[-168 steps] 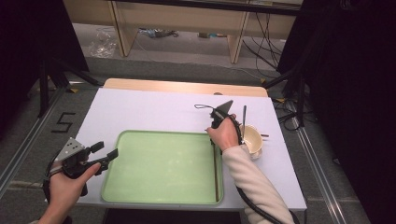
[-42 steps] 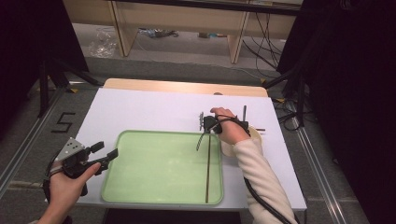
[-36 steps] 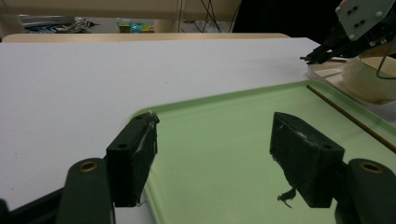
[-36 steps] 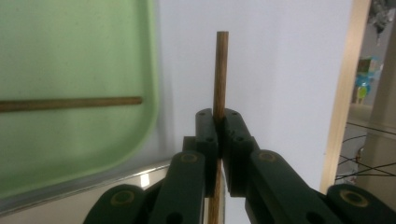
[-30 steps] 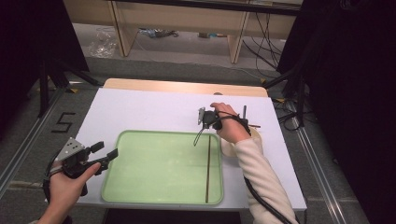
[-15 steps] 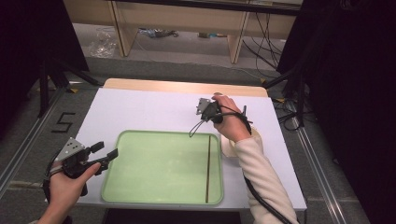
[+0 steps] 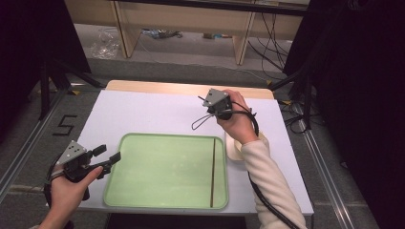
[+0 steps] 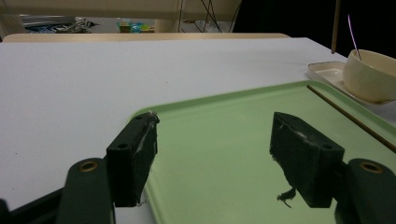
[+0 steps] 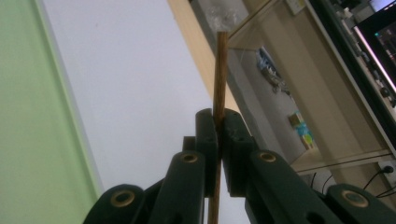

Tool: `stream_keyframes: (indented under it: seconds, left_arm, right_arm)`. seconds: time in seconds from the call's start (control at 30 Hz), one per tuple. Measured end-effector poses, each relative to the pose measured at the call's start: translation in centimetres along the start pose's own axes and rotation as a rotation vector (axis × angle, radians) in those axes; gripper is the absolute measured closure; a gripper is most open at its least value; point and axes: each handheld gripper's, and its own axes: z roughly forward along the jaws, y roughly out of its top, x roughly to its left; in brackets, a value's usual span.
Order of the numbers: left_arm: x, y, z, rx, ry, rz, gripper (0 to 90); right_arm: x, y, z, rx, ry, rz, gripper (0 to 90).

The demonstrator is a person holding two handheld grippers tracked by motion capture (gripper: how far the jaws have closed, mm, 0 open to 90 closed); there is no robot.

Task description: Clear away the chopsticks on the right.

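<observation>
A green tray (image 7: 167, 200) lies at the table's near edge, and one brown chopstick (image 7: 212, 171) lies along its right side. My right gripper (image 7: 206, 101) is raised above the white table behind the tray. In the right gripper view its jaws (image 9: 219, 116) are shut on a second brown chopstick (image 9: 220, 70), which sticks out past the fingertips. My left gripper (image 7: 109, 153) rests at the tray's left edge; the left gripper view shows it (image 8: 215, 135) open with nothing between its pads. That view also takes in the lying chopstick (image 8: 355, 119).
A cream bowl (image 8: 371, 74) stands on a small cream dish (image 8: 327, 72) just right of the tray, with a thin utensil in it. In the high view my right hand partly hides the dish (image 7: 233, 150). A wooden strip (image 7: 157, 87) edges the table's far side.
A chopstick now lies in the tray, which was bare in the earliest frame. My right gripper has since risen and moved toward the far side, shut on another chopstick. The left gripper stayed put.
</observation>
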Motion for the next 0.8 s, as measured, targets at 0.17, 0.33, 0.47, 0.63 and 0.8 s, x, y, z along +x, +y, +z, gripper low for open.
stream_keyframes:
  seconds: [0.17,0.33,0.47,0.63,0.8]
  left_arm:
    - [-0.1,0.0,0.0,-0.001,0.002,-0.01,31.9]
    - [0.0,0.0,0.0,0.0,0.0,0.002,31.9]
    - [0.0,0.0,0.0,0.001,0.001,0.004,31.9]
    - [0.0,0.0,0.0,0.0,0.001,-0.003,31.9]
    - [0.0,0.0,0.0,-0.001,0.003,0.006,31.9]
  right_arm:
    - [-0.6,0.1,-0.7,-0.088,-0.034,0.076,87.3]
    - [-1.2,0.0,-1.2,-0.151,-0.039,0.177,87.3]
    - [-1.5,0.1,-1.7,-0.195,-0.036,0.234,87.3]
    - [-1.8,0.1,-2.0,-0.228,-0.032,0.305,87.3]
    - [-1.9,0.0,-2.2,-0.231,-0.017,0.387,87.4]
